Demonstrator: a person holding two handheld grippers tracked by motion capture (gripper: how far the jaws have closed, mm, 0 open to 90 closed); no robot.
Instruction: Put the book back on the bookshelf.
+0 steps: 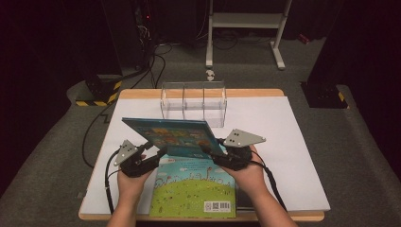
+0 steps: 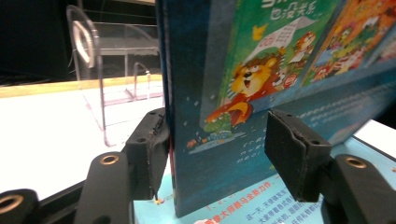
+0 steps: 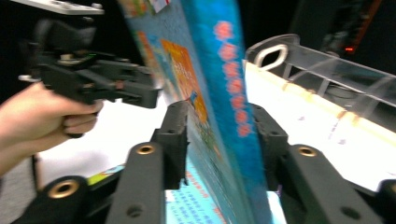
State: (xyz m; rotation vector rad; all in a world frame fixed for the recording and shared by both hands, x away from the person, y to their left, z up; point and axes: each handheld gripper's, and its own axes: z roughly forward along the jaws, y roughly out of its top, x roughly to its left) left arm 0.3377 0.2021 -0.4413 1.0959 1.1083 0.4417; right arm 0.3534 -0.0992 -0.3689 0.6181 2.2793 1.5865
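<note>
The white surface (image 1: pixel 293 142) carries a clear plastic rack (image 1: pixel 194 105) at its far side and, at the near edge, a green picture book (image 1: pixel 194 189) lying flat. Above that one, a blue picture book (image 1: pixel 172 135) is held up off the surface between the two tools, well short of the rack.

The right tool (image 1: pixel 213 153) has its jaws closed onto the blue book's spine end; in the right gripper view both pads (image 3: pixel 175 135) sit against the covers. The left tool (image 1: pixel 158 152) stands partly open around the opposite edge: in the left gripper view one pad (image 2: pixel 152 144) lies at the cover while the other stands clear of it, so it grips nothing.

The likely trouble: the book hangs from one end alone. It could sag or swing around the right tool's pads, or slip out and fall onto the green book. If it is steered toward the rack tilted, a corner could catch a divider and push the light rack away.

The right gripper view is blurred, so how firmly the pads bite is hard to judge. The blue book's top is cut off in both gripper views, and the green book's far end lies hidden beneath the raised one.
</note>
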